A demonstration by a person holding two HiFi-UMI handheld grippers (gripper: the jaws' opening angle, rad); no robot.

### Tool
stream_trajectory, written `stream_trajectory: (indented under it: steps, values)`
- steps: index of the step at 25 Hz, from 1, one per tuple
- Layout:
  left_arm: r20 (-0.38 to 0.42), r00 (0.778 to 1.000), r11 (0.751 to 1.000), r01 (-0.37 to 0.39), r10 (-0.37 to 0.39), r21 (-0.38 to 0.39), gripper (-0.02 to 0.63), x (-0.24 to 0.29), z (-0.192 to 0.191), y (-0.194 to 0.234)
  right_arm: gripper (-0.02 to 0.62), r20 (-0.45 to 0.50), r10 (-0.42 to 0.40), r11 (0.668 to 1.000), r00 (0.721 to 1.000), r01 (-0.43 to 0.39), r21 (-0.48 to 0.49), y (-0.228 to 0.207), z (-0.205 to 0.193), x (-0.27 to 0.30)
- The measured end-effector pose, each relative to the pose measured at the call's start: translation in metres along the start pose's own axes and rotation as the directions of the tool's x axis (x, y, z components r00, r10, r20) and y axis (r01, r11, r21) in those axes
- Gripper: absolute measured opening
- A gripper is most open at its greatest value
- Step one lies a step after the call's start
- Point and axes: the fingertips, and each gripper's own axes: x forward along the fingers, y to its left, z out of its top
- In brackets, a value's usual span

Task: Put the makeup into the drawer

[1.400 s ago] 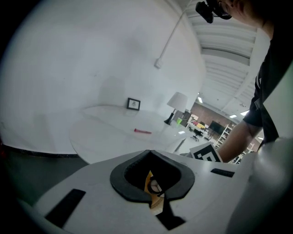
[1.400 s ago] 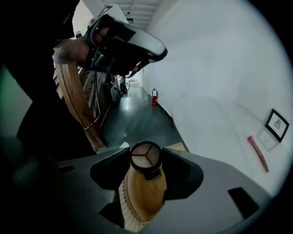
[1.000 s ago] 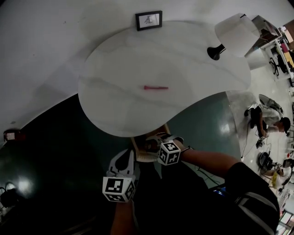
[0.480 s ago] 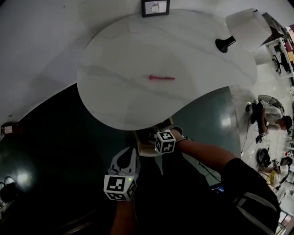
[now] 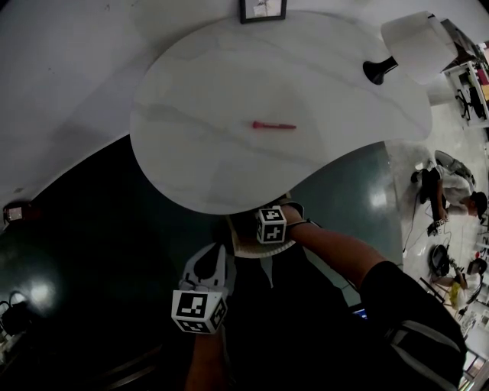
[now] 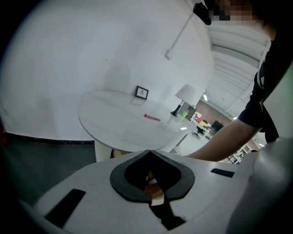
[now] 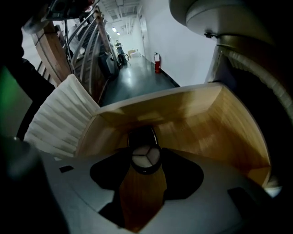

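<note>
Under the white table (image 5: 229, 92) a wooden drawer (image 7: 215, 123) stands pulled out. My right gripper (image 7: 145, 151) points down into it, shut on a round black makeup compact (image 7: 146, 158) with a white three-part lid. In the head view only that gripper's marker cube and wrist (image 5: 271, 224) show above the drawer (image 5: 238, 246). A pink makeup pen (image 5: 273, 125) lies on the middle of the tabletop; the left gripper view shows this pen (image 6: 152, 118) too. My left gripper (image 5: 213, 250) hangs shut and empty just left of the drawer, its pads (image 6: 137, 180) meeting at the tips.
A small picture frame (image 5: 262, 9) stands at the table's far edge and a white lamp (image 5: 409, 42) at its right end. The drawer's ribbed white front (image 7: 59, 114) is on the near side. A person (image 5: 458, 195) crouches on the floor far right.
My right gripper has sunk into the drawer with the compact. My left gripper has barely moved. The head view has tipped, so the table sits higher in the picture.
</note>
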Motion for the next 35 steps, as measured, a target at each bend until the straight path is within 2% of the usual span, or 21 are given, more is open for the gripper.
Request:
stream_trajectory:
  steps: [5, 9, 12, 17, 20, 30, 35]
  values:
    - [0.003, 1.0, 1.0, -0.013, 0.013, -0.01, 0.011, -0.005, 0.003, 0.002, 0.221, -0.008, 0.029, 1.0, 1.0, -0.029, 0.006, 0.002, -0.002, 0.003]
    - [0.004, 1.0, 0.999, -0.026, 0.026, -0.027, 0.011, -0.005, -0.001, 0.007, 0.221, 0.02, 0.071, 0.997, 0.997, -0.07, -0.042, 0.014, 0.015, 0.012]
    - [0.006, 1.0, 0.999, -0.029, 0.029, -0.037, 0.011, -0.003, -0.001, 0.008, 0.221, 0.031, 0.072, 0.995, 0.997, -0.07, -0.067, 0.014, 0.031, 0.02]
    - [0.022, 0.999, 0.997, -0.042, 0.044, -0.058, 0.011, -0.003, 0.003, 0.005, 0.221, 0.036, 0.088, 0.996, 0.995, -0.088, 0.005, 0.011, 0.032, 0.022]
    - [0.044, 0.997, 0.996, -0.054, 0.057, -0.064, 0.011, -0.005, 0.011, 0.003, 0.221, 0.073, 0.082, 0.995, 0.994, -0.086, 0.048, 0.008, 0.037, 0.001]
    - [0.13, 0.986, 0.994, -0.095, 0.101, -0.049, 0.011, -0.021, 0.065, -0.022, 0.221, 0.201, 0.087, 0.996, 0.976, -0.089, 0.0, 0.032, 0.056, -0.094]
    - [0.151, 0.98, 0.991, -0.12, 0.128, -0.06, 0.011, -0.029, 0.08, -0.033, 0.219, 0.273, 0.081, 0.996, 0.959, -0.088, 0.014, 0.042, 0.065, -0.135]
